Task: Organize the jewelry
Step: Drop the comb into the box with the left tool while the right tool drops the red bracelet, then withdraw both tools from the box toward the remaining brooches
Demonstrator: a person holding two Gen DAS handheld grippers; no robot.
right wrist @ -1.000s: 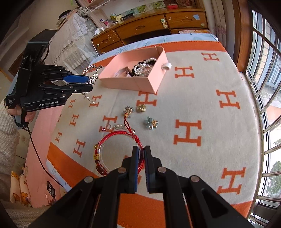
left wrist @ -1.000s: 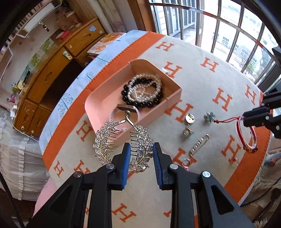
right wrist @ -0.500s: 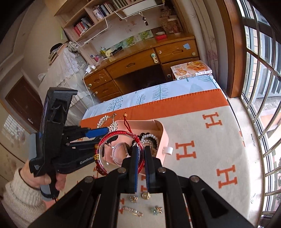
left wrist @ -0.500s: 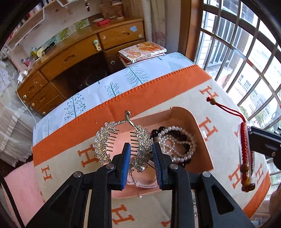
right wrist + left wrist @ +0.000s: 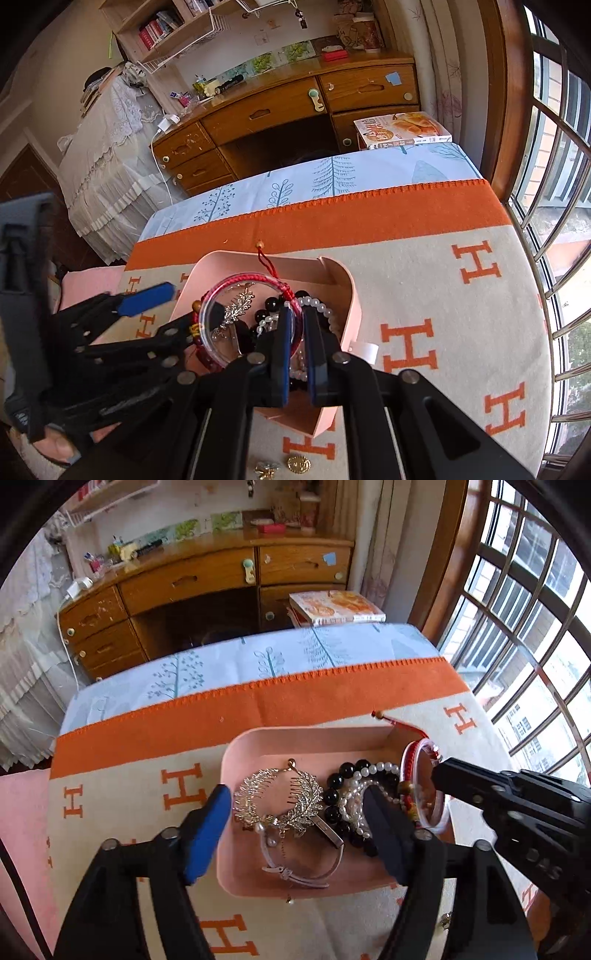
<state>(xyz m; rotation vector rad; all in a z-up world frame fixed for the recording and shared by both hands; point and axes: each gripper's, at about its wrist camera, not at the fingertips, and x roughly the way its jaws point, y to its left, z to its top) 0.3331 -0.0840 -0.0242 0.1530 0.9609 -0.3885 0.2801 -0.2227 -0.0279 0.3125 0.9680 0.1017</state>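
A pink tray (image 5: 236,753) (image 5: 352,306) lies on the orange-and-cream H cloth. In it lie a rhinestone leaf hair comb (image 5: 280,805), black and pearl bead bracelets (image 5: 351,790) and a pale pink watch (image 5: 303,871). My left gripper (image 5: 299,805) is open just above the tray, its jaws wide on either side of the comb. My right gripper (image 5: 298,325) is shut on a red cord bangle (image 5: 221,317), held over the tray's right part; the bangle also shows in the left wrist view (image 5: 421,786).
Small gold and flower charms (image 5: 299,464) lie on the cloth near the tray's near side. A wooden desk (image 5: 207,583) and a book (image 5: 332,607) stand beyond the table. Barred windows (image 5: 535,627) are on the right.
My left gripper has opened and let the hair comb drop into the tray. My right gripper has carried the red bangle down over the tray.
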